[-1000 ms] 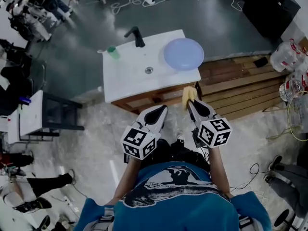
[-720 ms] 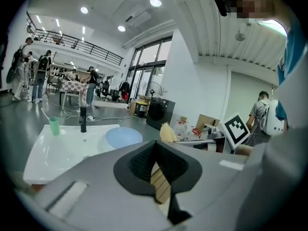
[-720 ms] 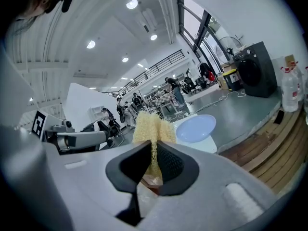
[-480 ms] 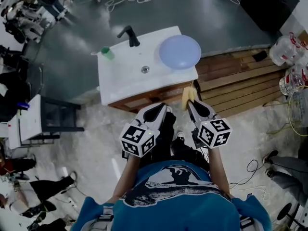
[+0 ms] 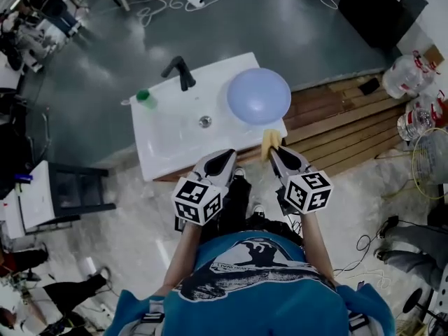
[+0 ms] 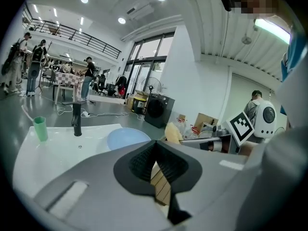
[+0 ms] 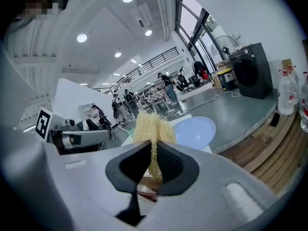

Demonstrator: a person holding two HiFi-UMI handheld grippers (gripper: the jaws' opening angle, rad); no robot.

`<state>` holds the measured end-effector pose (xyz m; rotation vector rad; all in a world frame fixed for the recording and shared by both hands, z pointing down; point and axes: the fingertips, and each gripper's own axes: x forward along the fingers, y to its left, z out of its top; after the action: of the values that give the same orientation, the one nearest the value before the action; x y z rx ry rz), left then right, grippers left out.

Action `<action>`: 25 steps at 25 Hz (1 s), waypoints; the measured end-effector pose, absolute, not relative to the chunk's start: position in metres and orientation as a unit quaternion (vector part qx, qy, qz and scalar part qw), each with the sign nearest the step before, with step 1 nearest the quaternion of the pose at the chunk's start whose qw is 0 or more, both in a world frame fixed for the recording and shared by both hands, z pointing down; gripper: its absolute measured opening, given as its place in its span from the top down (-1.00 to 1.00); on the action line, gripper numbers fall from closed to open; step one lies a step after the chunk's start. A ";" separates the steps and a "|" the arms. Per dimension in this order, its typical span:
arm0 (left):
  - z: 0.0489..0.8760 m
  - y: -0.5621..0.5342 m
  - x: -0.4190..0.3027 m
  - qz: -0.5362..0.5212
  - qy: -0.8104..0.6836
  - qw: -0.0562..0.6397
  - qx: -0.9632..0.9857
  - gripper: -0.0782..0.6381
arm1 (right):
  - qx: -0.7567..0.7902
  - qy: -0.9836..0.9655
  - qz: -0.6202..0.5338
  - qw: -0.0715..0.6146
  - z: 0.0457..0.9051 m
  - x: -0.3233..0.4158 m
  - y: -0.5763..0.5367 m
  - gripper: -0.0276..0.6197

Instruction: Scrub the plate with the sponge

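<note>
Holds a yellow, fibrous sponge [image 7: 151, 126] in the right tongs [image 7: 154, 153], pads pinched on its lower part, the rest fanning out above the tips. Holds the left tongs [image 6: 155, 150] clenched, pads meeting with nothing between them. Poises both side by side in the air, at the near edge of a white counter [image 5: 164, 149] with a shallow basin sunk into it. Leaves the pale blue plate [image 5: 258, 95] lying on the counter's right end, just beyond the sponge and apart from it. Shows a black faucet [image 5: 178, 72] at the counter's far edge, a green cup [image 5: 143, 98] near its far left corner, and a round drain [image 5: 204, 121] in the middle of the basin. Shows wooden planks [image 5: 336, 124] on the floor to the right of the counter, and water bottles [image 5: 402, 75] beyond them.
</note>
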<state>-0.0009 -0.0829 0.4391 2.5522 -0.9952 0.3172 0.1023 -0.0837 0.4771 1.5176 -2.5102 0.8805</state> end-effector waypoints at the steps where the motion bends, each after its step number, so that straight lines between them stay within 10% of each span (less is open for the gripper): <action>1: 0.440 -0.095 -0.002 0.115 -0.353 0.190 0.909 0.74 | 0.496 -0.818 0.287 0.044 0.478 0.102 -0.095 0.81; 25: 0.601 -0.277 -0.003 0.238 -0.271 0.321 0.876 0.09 | 0.515 -0.782 0.281 0.211 0.549 0.084 -0.303 0.81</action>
<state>-0.0027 -0.2774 0.6014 2.3016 -0.7109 0.6265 0.0839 -0.3031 0.5486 1.4324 -2.1733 0.7797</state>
